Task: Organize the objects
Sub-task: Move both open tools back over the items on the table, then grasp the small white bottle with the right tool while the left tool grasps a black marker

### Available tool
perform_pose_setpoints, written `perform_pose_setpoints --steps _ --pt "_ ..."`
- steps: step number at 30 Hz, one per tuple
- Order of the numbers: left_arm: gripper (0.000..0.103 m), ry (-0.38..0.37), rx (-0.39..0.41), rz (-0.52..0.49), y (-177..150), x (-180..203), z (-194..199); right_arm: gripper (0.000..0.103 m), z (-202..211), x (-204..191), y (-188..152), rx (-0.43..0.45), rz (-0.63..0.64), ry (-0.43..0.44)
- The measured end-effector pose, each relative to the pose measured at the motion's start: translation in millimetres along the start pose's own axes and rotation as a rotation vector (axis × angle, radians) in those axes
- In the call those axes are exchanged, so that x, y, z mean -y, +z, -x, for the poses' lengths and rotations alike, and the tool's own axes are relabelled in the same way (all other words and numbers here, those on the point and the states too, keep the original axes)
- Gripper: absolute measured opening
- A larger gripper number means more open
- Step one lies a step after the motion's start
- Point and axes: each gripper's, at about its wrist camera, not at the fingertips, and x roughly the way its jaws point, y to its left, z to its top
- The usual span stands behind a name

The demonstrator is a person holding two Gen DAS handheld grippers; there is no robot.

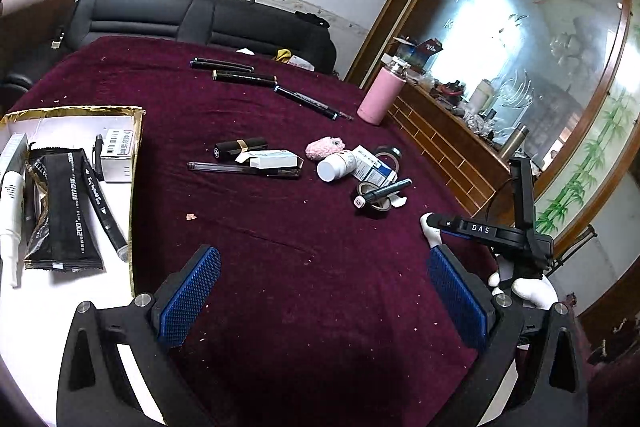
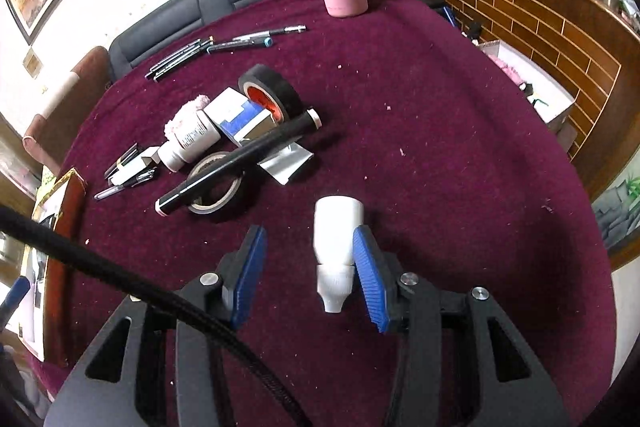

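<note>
My right gripper (image 2: 309,233) stands open over the maroon cloth. A white bottle (image 2: 338,239) lies between its fingers, against the right pad, with the left pad well apart from it. Ahead of it sits a pile: a black marker (image 2: 240,159) across a flat tape roll (image 2: 216,183), a white pill bottle (image 2: 188,143), a blue-and-white box (image 2: 236,115) and an upright black tape roll (image 2: 268,95). My left gripper (image 1: 322,255) is open with nothing between its fingers. To its left is a gold-edged white box (image 1: 136,147) holding a black packet (image 1: 64,211), a marker (image 1: 104,207) and a white tube (image 1: 10,211).
A pink flask (image 1: 378,95) stands at the table's far right edge. Several pens (image 1: 240,75) lie at the back, and a lipstick (image 1: 240,147) and a small carton (image 1: 272,159) lie mid-table. A black sofa (image 1: 160,15) is behind, a wooden cabinet (image 2: 540,27) to the right. A black cable (image 2: 120,279) crosses the right wrist view.
</note>
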Motion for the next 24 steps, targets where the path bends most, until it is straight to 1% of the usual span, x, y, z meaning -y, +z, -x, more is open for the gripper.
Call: perform_pose_setpoints --steps 3,6,9,10,11,12,13,15,18,20,22,23,24 --pt "0.101 0.007 -0.028 -0.018 3 9 -15 0.044 -7 0 -1 -0.014 0.0 0.003" --pt "0.101 0.008 -0.063 -0.065 8 23 -26 0.044 -13 -6 -2 -0.031 0.022 0.007" --pt "0.101 -0.006 -0.113 -0.103 15 37 -42 0.043 -17 -10 -1 -0.028 0.038 0.01" --pt "0.101 0.001 -0.123 -0.119 17 42 -47 0.041 -19 -11 -1 -0.029 0.043 0.012" --pt "0.101 0.007 -0.131 -0.136 19 47 -53 0.034 -21 -12 0 -0.041 0.053 0.007" --pt "0.1 0.009 -0.143 -0.162 20 53 -59 0.026 -24 -12 0 -0.059 0.064 -0.001" --pt "0.1 0.006 -0.156 -0.191 22 60 -66 0.024 -23 -12 -1 -0.064 0.072 -0.01" --pt "0.094 -0.011 -0.183 -0.265 24 76 -81 0.024 -20 -6 -3 -0.077 0.07 -0.007" --pt "0.092 -0.014 -0.209 -0.394 29 103 -105 0.024 -9 13 -9 -0.085 0.028 0.001" --pt "0.091 -0.032 -0.222 -0.47 32 118 -121 0.024 -2 31 -14 -0.086 -0.02 0.047" --pt "0.087 -0.019 -0.245 -0.539 36 132 -142 0.024 3 43 -19 -0.082 -0.054 0.087" --pt "0.08 -0.025 -0.263 -0.561 38 137 -153 0.024 4 47 -20 -0.076 -0.063 0.113" --pt "0.069 -0.036 -0.294 -0.573 40 142 -168 0.024 4 51 -21 -0.068 -0.071 0.133"
